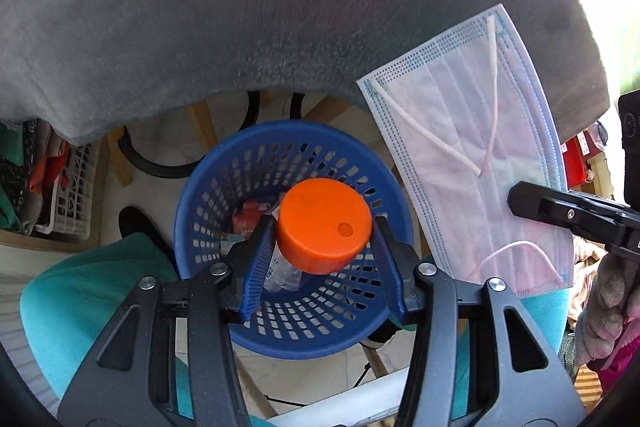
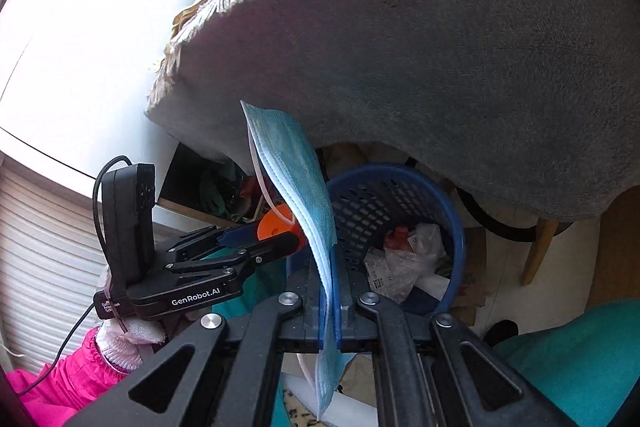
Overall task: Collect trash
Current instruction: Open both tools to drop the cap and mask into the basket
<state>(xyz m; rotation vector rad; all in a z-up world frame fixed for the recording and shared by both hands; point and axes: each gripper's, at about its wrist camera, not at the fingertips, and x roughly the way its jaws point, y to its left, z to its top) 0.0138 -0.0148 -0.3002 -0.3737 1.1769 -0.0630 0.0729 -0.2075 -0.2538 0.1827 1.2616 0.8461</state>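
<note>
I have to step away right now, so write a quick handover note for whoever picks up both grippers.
Left gripper: shut on the orange cap, held above the blue basket.
Right gripper: shut on the face mask, beside the basket, not yet over it.
Done: wrappers and other trash already lie in the basket.
Left: release the cap into the basket, then bring the mask over and drop it.

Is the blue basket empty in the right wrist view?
No, the blue basket already holds crumpled plastic wrappers and a small red scrap at its bottom.
</note>
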